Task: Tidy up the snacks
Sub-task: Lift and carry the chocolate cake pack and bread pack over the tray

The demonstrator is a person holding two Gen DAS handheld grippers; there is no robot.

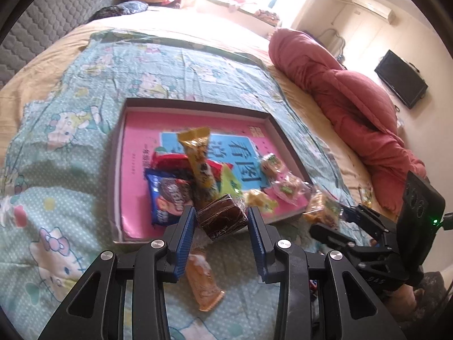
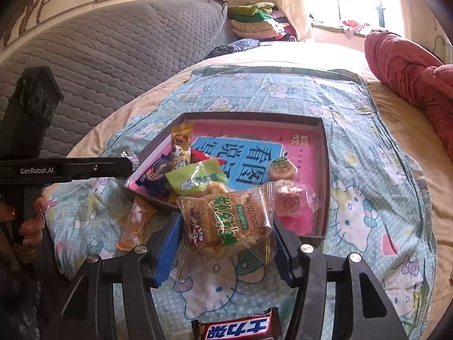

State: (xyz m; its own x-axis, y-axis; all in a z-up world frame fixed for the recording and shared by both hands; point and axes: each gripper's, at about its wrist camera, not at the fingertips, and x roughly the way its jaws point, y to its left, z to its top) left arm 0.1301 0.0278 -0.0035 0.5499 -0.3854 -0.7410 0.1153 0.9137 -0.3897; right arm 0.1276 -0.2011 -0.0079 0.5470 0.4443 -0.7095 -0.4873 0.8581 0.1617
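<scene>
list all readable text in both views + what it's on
"GenRobot.AI": left gripper arm.
"Ximazi", "2025年12月16日": clear pastry pack in the right gripper; its green lettering is too distorted.
"士力架": chocolate bar, seen upside down.
"看图", "说": pink book in the box; its small print is illegible.
Blue cookie pack: logo blurred.
Other wrappers: unreadable.

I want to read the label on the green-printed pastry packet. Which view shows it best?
The right wrist view: the pastry packet fills the centre between the right hand-held gripper fingers, print facing the camera. The left wrist view shows it only small, blurred and side-on at the tray's corner.
</scene>
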